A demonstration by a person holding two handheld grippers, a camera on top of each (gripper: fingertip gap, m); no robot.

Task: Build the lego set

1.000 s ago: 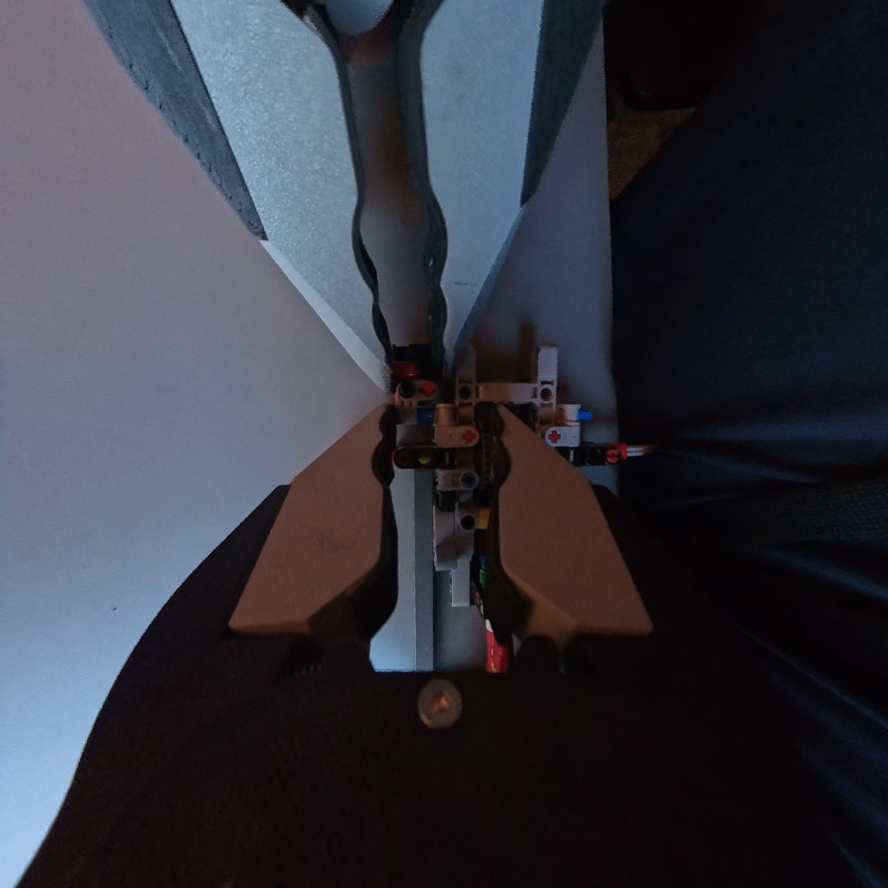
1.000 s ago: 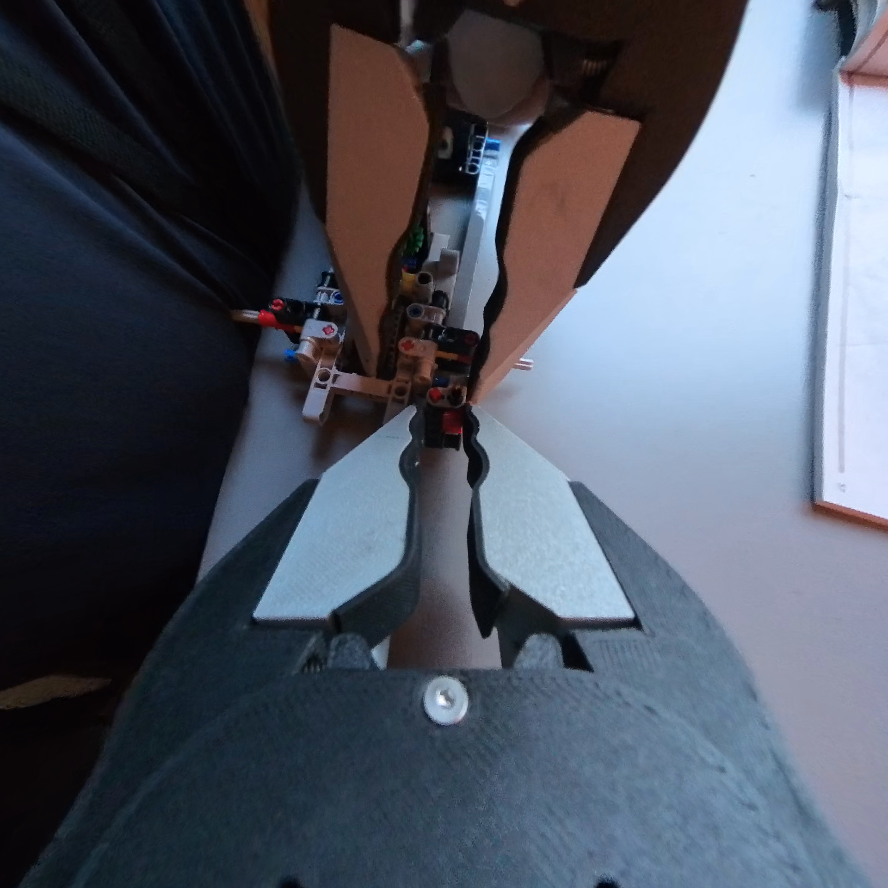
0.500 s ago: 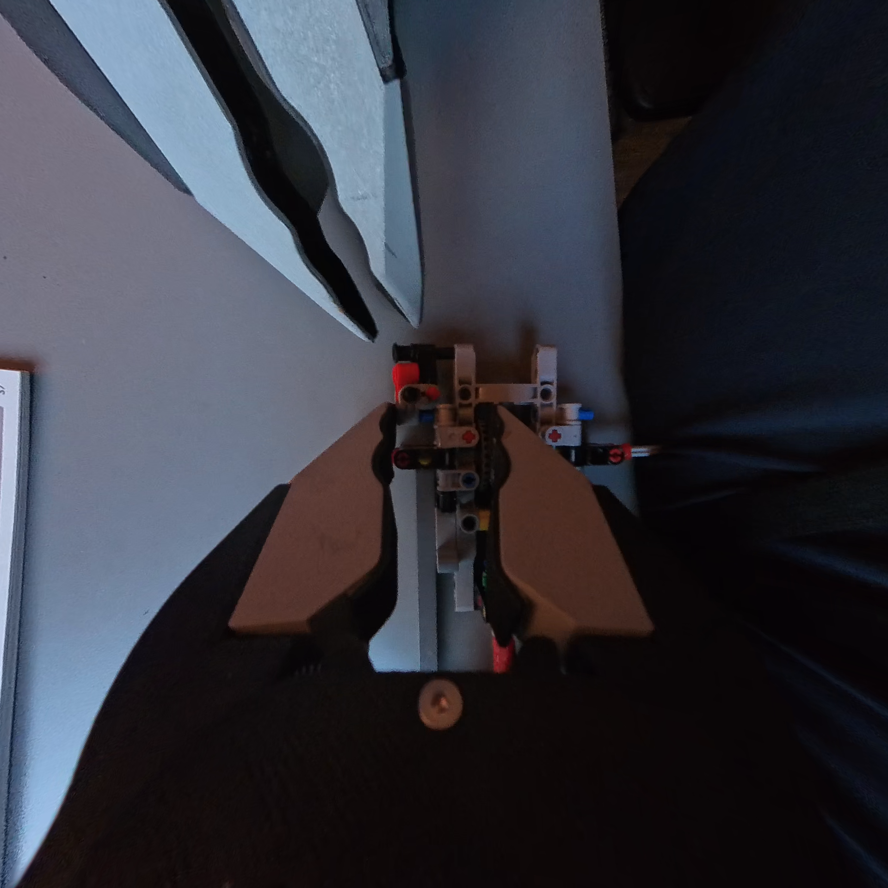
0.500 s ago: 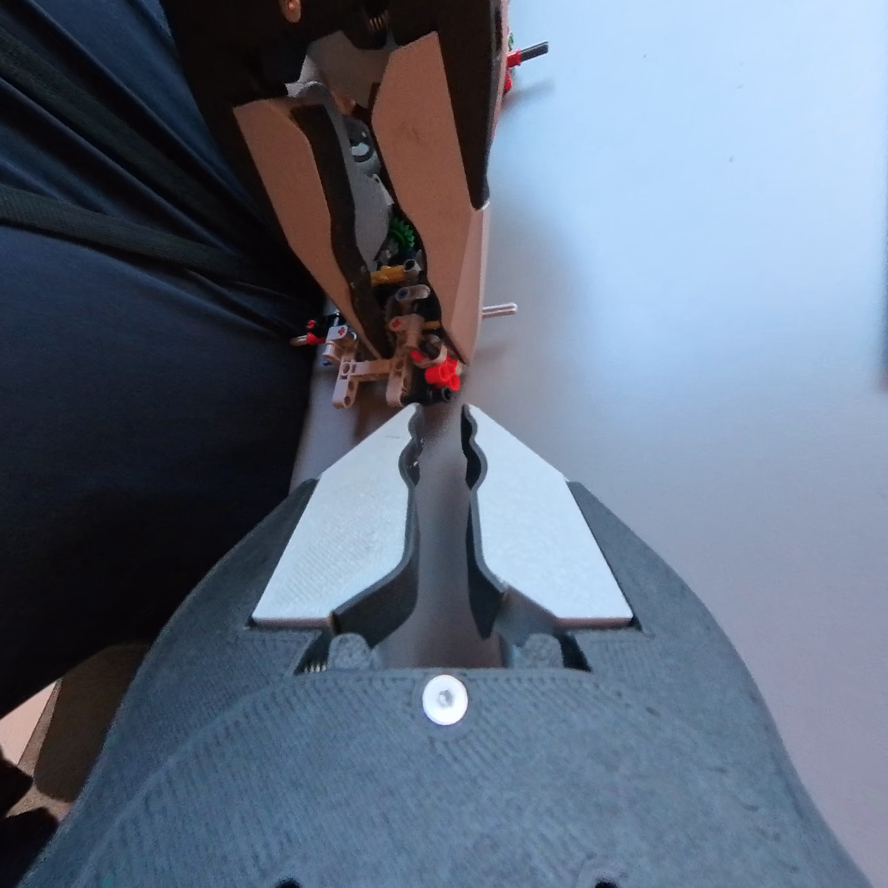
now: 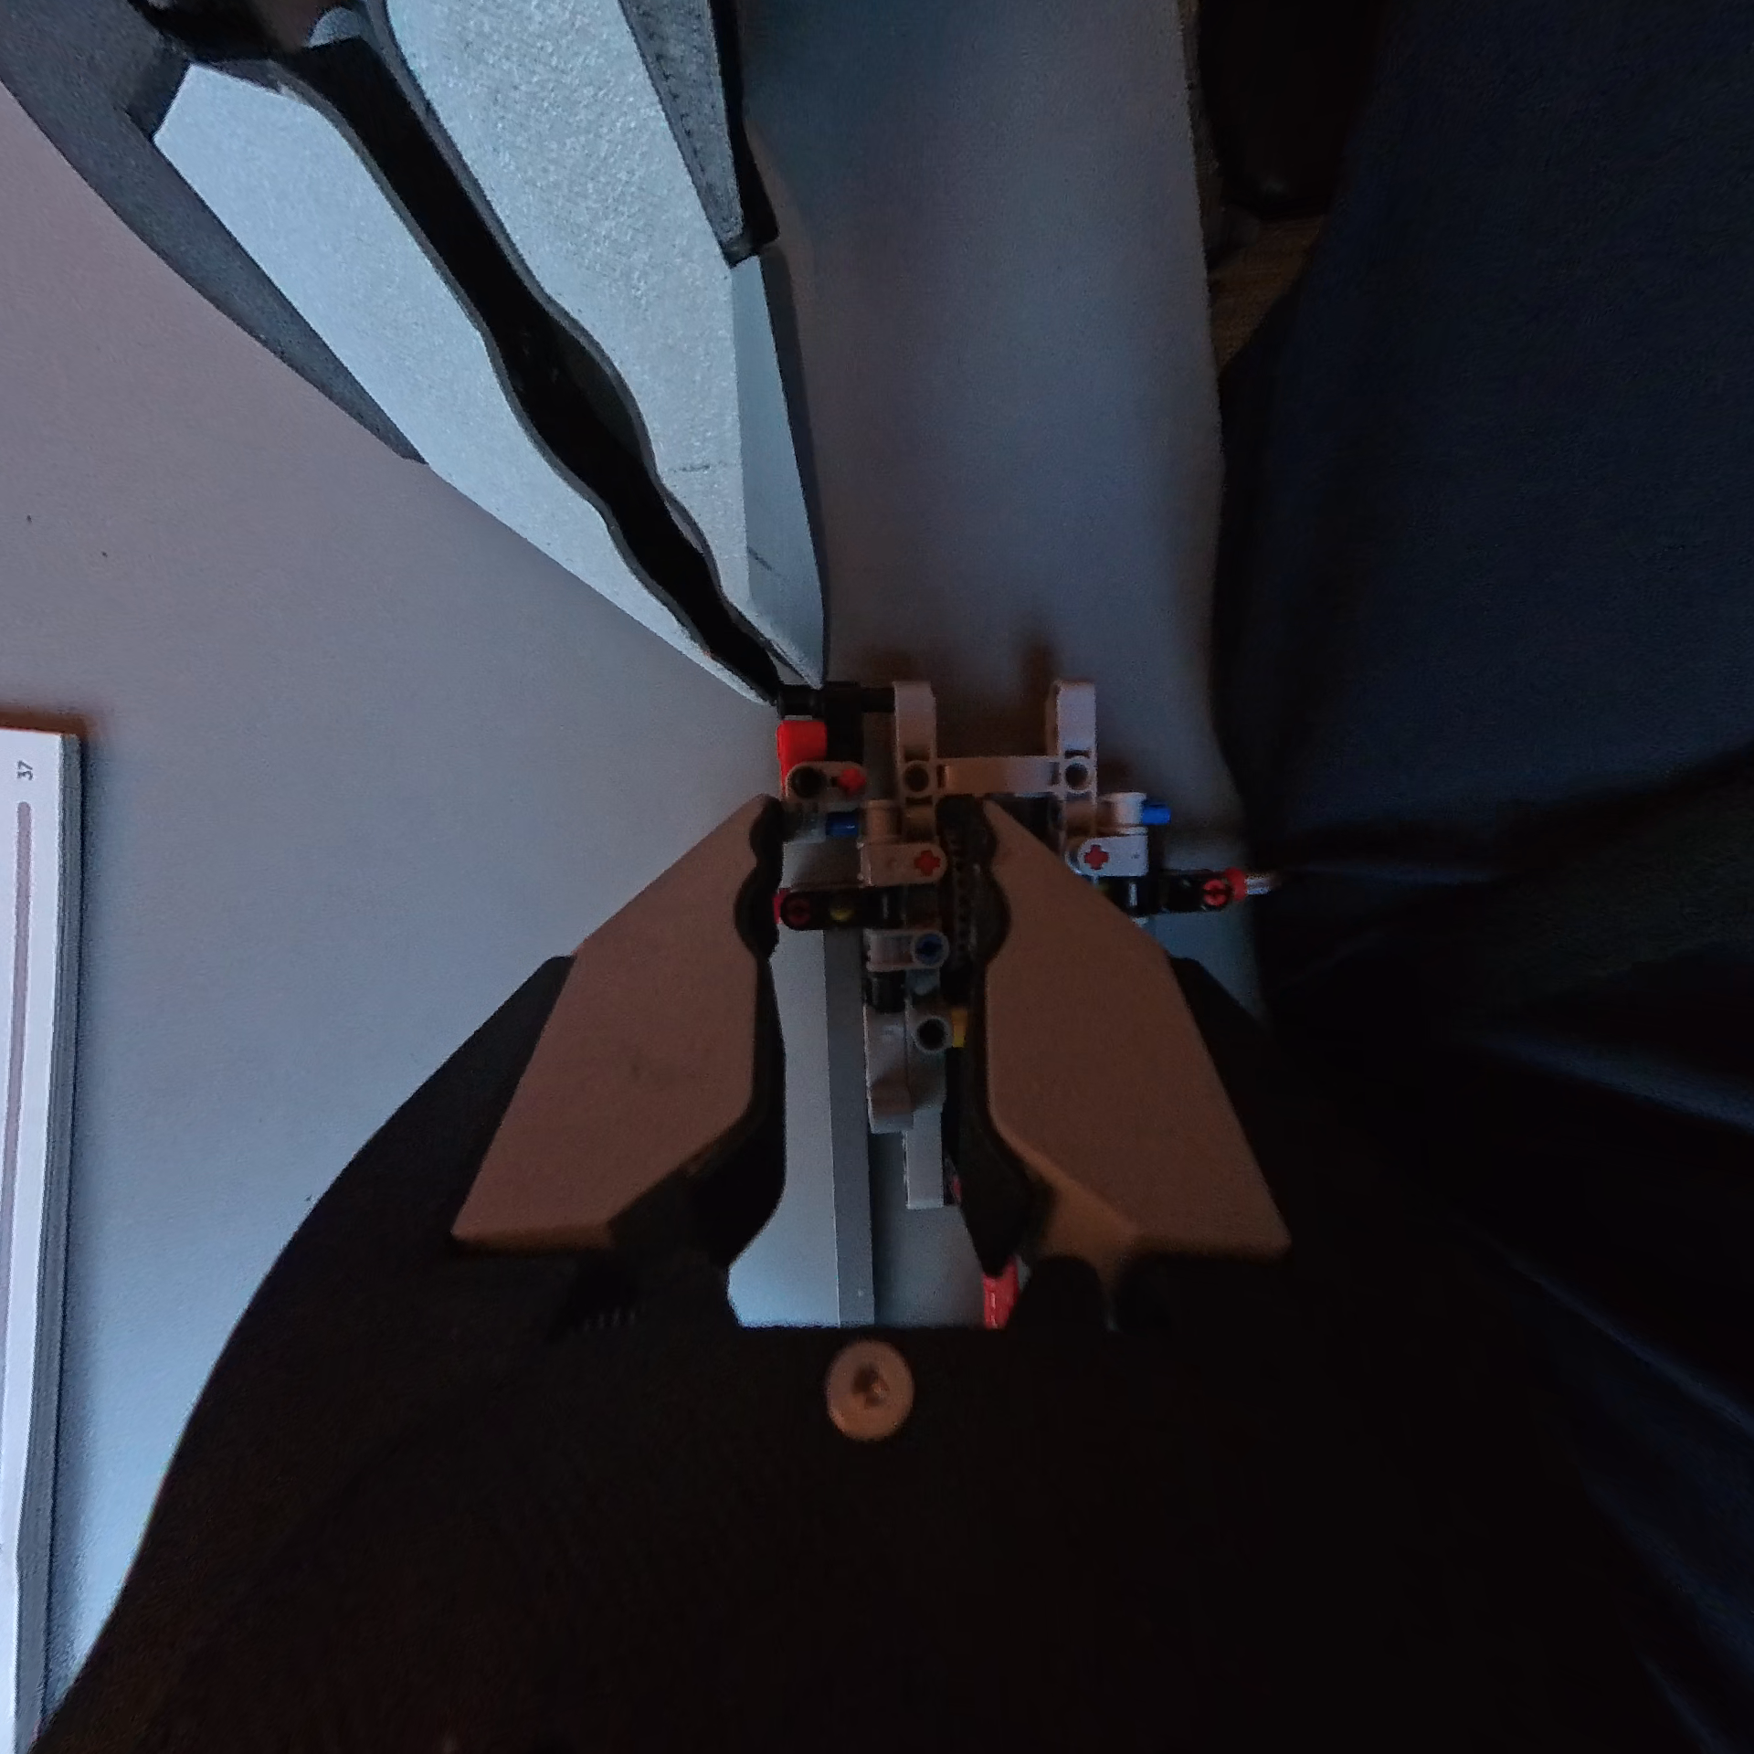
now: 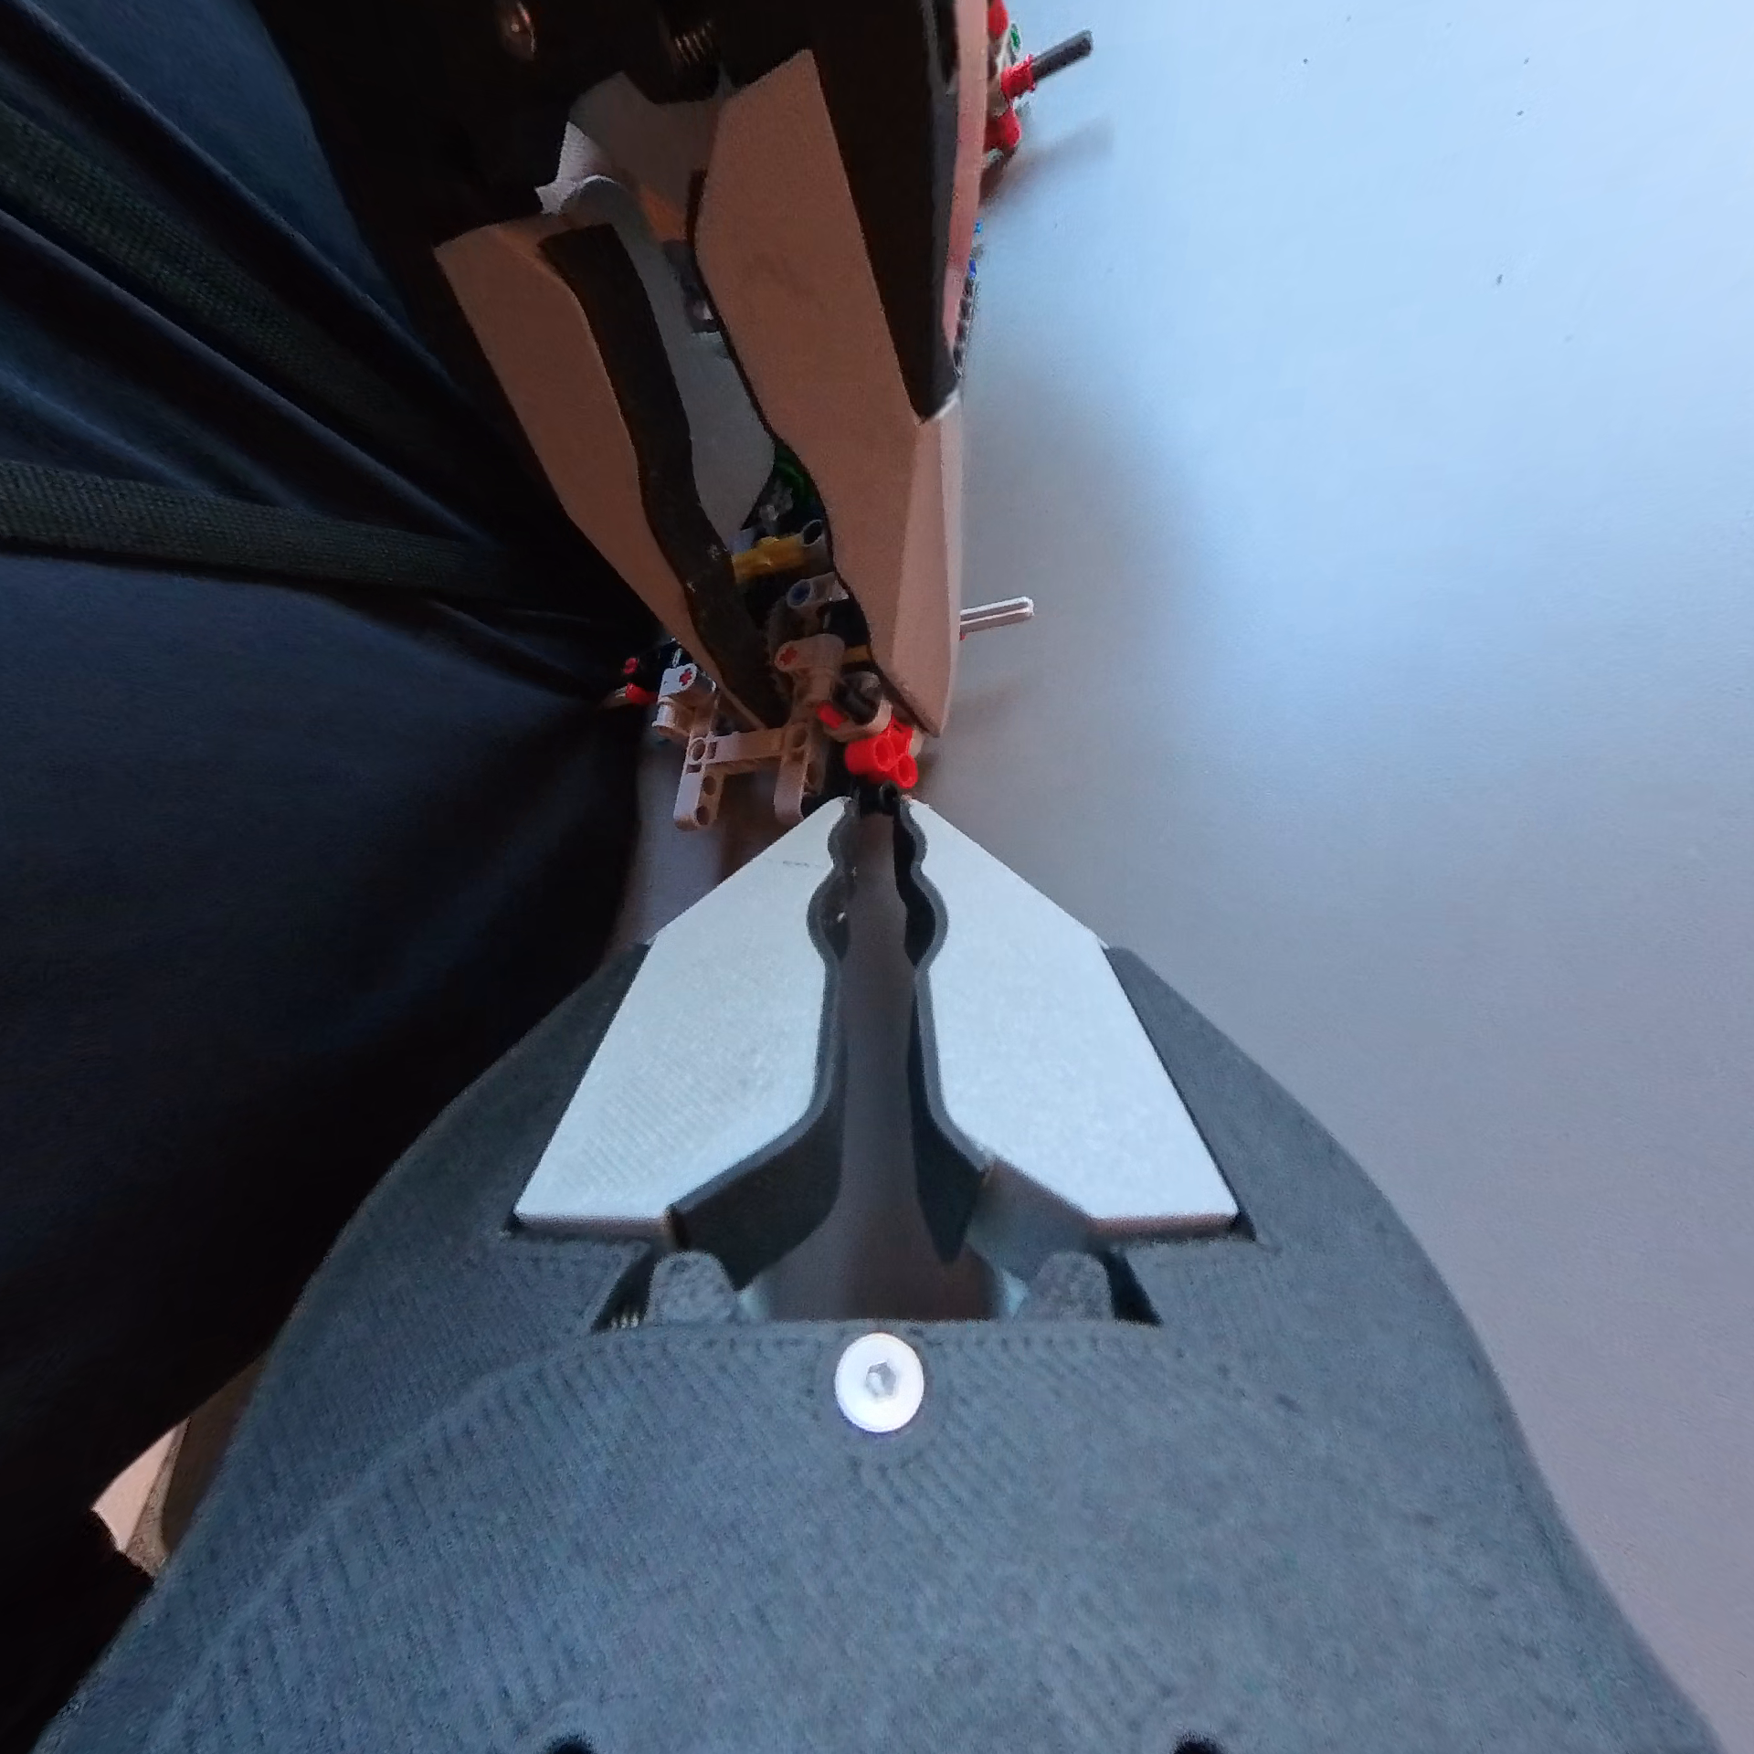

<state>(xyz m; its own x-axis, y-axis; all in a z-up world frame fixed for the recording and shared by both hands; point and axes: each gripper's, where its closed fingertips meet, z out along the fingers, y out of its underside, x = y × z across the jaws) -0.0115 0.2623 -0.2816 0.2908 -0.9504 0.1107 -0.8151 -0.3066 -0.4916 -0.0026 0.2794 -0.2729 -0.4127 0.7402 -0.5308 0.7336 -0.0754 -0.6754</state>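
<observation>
The left hand-held gripper (image 5: 868, 854) clamps the multicoloured plastic building-beam assembly (image 5: 911, 845) just above the grey bench (image 5: 332, 759), steadying it while the right hand-held gripper (image 6: 871, 807) pinches its small black pin (image 6: 873, 795).

A booklet (image 5: 33, 1186) lies on the table (image 5: 285, 759), left of the brick model (image 5: 911, 902).

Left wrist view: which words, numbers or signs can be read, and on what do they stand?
White booklet at the left edge: one small printed number, which I do not repeat.
Brick model: no writing, only red cross-shaped parts.
Elsewhere: none.
</observation>
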